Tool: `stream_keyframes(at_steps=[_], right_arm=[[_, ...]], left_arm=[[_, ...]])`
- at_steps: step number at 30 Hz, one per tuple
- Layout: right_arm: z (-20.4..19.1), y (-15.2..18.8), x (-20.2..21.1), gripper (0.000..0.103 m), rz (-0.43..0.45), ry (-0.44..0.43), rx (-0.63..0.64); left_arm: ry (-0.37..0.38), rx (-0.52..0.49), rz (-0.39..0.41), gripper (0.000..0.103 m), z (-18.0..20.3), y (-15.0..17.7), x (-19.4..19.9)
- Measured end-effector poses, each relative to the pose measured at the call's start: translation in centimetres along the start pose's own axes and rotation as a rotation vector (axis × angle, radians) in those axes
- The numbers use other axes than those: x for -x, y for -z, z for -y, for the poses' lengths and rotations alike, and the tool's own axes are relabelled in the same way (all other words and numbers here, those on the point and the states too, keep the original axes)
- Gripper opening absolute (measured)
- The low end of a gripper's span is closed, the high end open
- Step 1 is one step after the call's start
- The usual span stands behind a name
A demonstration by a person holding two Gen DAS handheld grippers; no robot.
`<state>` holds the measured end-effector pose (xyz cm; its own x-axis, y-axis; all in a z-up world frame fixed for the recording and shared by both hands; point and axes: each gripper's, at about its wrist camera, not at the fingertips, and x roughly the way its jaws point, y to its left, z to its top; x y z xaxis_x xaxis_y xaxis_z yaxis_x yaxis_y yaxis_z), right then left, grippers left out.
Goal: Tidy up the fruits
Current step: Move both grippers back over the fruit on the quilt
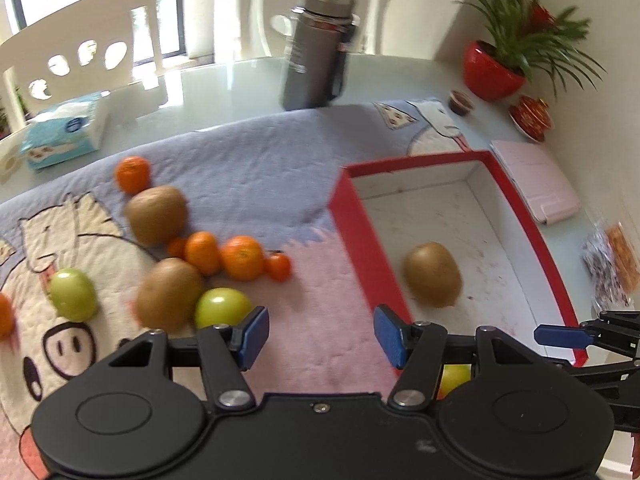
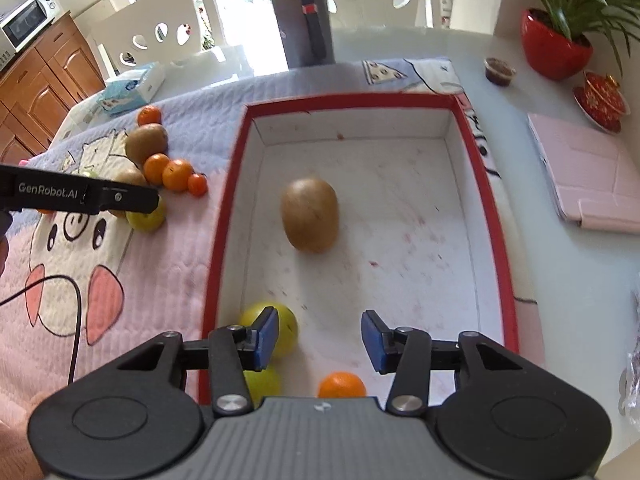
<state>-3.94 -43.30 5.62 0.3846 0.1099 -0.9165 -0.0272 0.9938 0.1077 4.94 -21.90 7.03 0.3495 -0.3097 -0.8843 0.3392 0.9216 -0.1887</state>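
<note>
A red-rimmed white box [image 1: 351, 216] [image 2: 224, 216] lies on a cartoon quilt. Inside it are a kiwi [image 1: 432, 274] [image 2: 310, 214], two green fruits [image 2: 286, 326] [image 2: 262, 384] and an orange [image 2: 342, 384]. On the quilt left of the box lie kiwis [image 1: 158, 214] [image 1: 168, 294], several oranges [image 1: 242, 258] [image 2: 177, 175] and green fruits [image 1: 72, 294] [image 1: 222, 306]. My left gripper [image 1: 320, 334] is open and empty above the quilt beside the box's left wall. My right gripper [image 2: 319, 340] is open and empty over the box's near end. Its blue fingertip [image 1: 560, 336] shows in the left wrist view.
A dark flask [image 1: 316, 48] [image 2: 302, 20] stands behind the quilt. A tissue pack [image 1: 64, 132] lies at the left, a pink case [image 1: 536, 180] [image 2: 584, 176] right of the box. A red plant pot [image 1: 492, 72], a red lidded bowl [image 1: 532, 118] and a small cup [image 1: 460, 102] stand at the back right.
</note>
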Motion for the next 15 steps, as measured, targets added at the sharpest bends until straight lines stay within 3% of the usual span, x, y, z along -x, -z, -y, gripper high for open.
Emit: stream_keyframes(at_steps=[9, 15], right_arm=[[-4.3, -4.0, -0.7, 0.049, 0.026, -0.009, 0.07], [-7.6, -7.9, -1.3, 0.049, 0.071, -0.039, 0.085]], left_arm=[[-0.046, 0.116, 0.048, 0.069, -6.4, -0.2, 2.0], [-0.105, 0.249, 0.082, 0.07, -13.4, -0.6, 3.4]])
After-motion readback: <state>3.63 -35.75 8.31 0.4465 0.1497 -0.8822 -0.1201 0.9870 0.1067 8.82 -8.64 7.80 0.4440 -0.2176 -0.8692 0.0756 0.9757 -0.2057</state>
